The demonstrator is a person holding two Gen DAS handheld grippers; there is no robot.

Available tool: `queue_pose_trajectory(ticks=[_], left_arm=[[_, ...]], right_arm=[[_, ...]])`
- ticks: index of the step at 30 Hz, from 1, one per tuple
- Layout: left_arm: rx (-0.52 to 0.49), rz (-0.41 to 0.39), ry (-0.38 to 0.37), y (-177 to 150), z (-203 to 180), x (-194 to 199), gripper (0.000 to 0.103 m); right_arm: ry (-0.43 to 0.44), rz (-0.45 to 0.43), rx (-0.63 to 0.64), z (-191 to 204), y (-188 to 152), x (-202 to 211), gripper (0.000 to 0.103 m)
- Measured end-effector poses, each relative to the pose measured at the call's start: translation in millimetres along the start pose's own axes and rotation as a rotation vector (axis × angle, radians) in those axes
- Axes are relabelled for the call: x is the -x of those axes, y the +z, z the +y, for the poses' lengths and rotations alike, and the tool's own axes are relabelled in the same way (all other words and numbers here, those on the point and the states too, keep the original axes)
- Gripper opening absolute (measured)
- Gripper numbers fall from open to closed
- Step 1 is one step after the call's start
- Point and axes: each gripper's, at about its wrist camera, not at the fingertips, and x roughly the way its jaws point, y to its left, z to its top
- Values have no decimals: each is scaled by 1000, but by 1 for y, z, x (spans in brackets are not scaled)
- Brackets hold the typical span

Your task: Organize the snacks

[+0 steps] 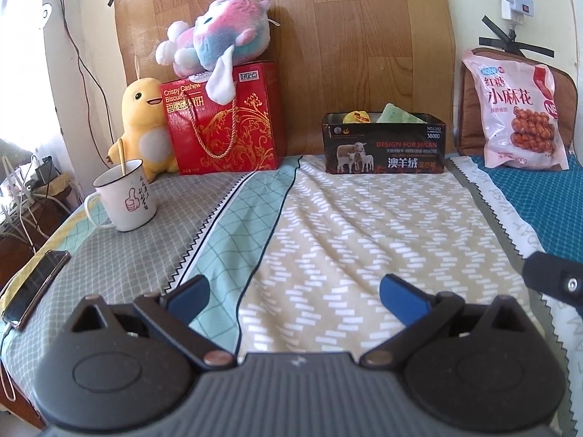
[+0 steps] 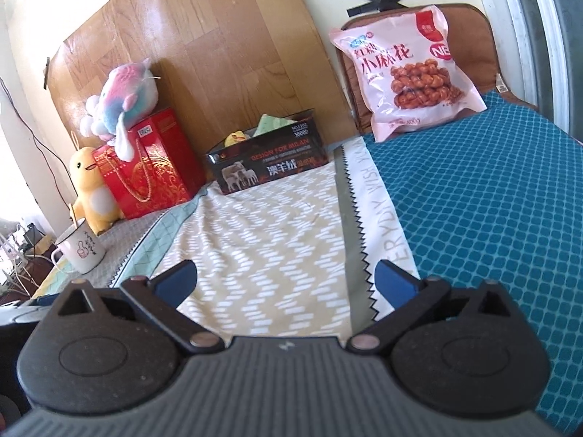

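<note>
Two tongs, left (image 1: 294, 291) and right (image 2: 286, 277), both released and empty above the near bed (image 1: 328, 225). Snack bag (image 2: 404, 73): far right, leaning on cushion (image 2: 473, 32). Black tin (image 1: 384, 145), far centre, already holds snacks; approach bag squarely, pinch its edge.

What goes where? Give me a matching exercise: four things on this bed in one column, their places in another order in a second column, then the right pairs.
Things:
1. pastel plush toy
2. pink snack bag
3. white mug
4. yellow snack packet

Places:
A. inside the dark open box
B. leaning on the brown cushion
C. on top of the red gift box
D. on the grey checked cloth, near the phone

Pairs: 1-C, 2-B, 3-D, 4-A
</note>
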Motion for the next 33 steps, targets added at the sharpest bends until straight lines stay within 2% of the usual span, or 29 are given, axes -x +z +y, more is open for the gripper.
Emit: queue_pose_trajectory(ticks=[19, 28, 33], left_arm=[[2, 69, -13, -8, -6, -6, 103], [-29, 102, 24, -13, -12, -12, 103], [-27, 103, 20, -14, -13, -12, 103]], right_arm=[[13, 2, -14, 0, -5, 3, 103], [24, 21, -18, 0, -8, 0, 103], [25, 31, -15, -1, -9, -2, 103]])
